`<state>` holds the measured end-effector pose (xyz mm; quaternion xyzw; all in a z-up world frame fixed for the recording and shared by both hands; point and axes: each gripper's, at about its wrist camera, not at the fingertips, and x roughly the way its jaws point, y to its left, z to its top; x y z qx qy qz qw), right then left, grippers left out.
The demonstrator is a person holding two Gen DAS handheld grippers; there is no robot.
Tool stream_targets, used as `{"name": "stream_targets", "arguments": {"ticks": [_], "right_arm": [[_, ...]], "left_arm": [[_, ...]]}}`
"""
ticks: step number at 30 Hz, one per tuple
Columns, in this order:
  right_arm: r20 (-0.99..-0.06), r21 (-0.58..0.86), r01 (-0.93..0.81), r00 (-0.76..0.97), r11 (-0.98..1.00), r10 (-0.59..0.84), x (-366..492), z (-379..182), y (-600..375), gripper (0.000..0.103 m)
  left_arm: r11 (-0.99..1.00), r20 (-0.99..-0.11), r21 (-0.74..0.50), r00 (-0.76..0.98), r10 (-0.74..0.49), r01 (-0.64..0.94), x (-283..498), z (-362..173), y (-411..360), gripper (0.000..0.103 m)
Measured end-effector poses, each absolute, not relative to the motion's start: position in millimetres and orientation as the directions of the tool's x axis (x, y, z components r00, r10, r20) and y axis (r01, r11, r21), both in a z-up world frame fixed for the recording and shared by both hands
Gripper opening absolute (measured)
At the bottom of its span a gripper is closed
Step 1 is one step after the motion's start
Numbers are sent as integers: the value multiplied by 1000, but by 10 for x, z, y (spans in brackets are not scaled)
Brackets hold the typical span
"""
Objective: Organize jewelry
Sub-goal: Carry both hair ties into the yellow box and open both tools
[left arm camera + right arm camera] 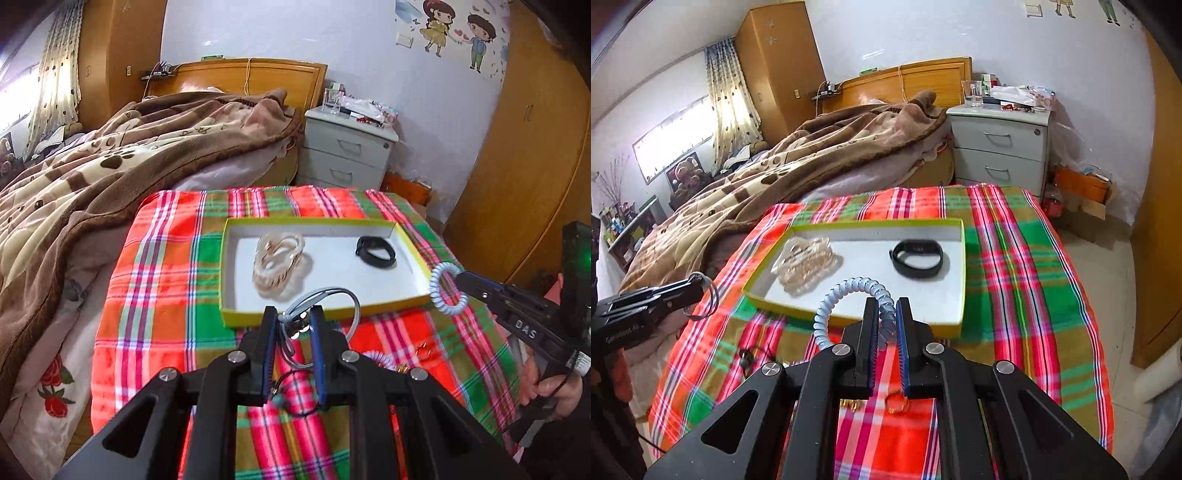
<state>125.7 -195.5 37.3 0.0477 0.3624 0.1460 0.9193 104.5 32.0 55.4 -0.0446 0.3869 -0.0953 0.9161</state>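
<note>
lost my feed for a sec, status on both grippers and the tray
Left gripper shut on grey bangles. Right gripper shut on blue coil bracelet. Tray just ahead, holding beaded bracelets and black band. Nothing blocking.

Pretty lived-in bedroom. Pale walls [369,55] with cartoon kid stickers [458,33], a wooden bed headboard [255,79] and a brown paw-print blanket [110,162] bunched on top. White two-drawer nightstand [999,147] beside it, cluttered on top. Orange-wood wardrobe [777,66] in the corner, dotted curtain [729,96] by a bright window [676,136], light tiled floor [1108,288].
</note>
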Motion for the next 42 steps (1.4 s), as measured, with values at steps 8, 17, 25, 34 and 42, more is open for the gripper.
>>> {"name": "stream_targets", "arguments": {"ticks": [8, 17, 25, 34, 42], "right_arm": [[-670, 178, -240, 681, 954, 296, 1789, 386, -1879, 10], [-725, 191, -272, 608, 943, 322, 2364, 141, -1702, 10], [-764, 156, -321, 560, 934, 321, 2656, -22, -1534, 10], [-796, 137, -350, 517, 927, 313, 2842, -204, -1419, 10], [-818, 127, -371, 486, 920, 309, 2957, -297, -1311, 10]], "left_arm": [[969, -708, -178, 662, -245, 169, 1344, 493, 130, 18], [966, -748, -193, 611, -257, 170, 1745, 225, -38, 18], [970, -782, -181, 575, -241, 159, 2017, -14, -109, 18], [978, -817, -160, 539, -208, 135, 2164, -231, -122, 18], [986, -842, -130, 513, -166, 106, 2253, -351, -79, 19]]}}
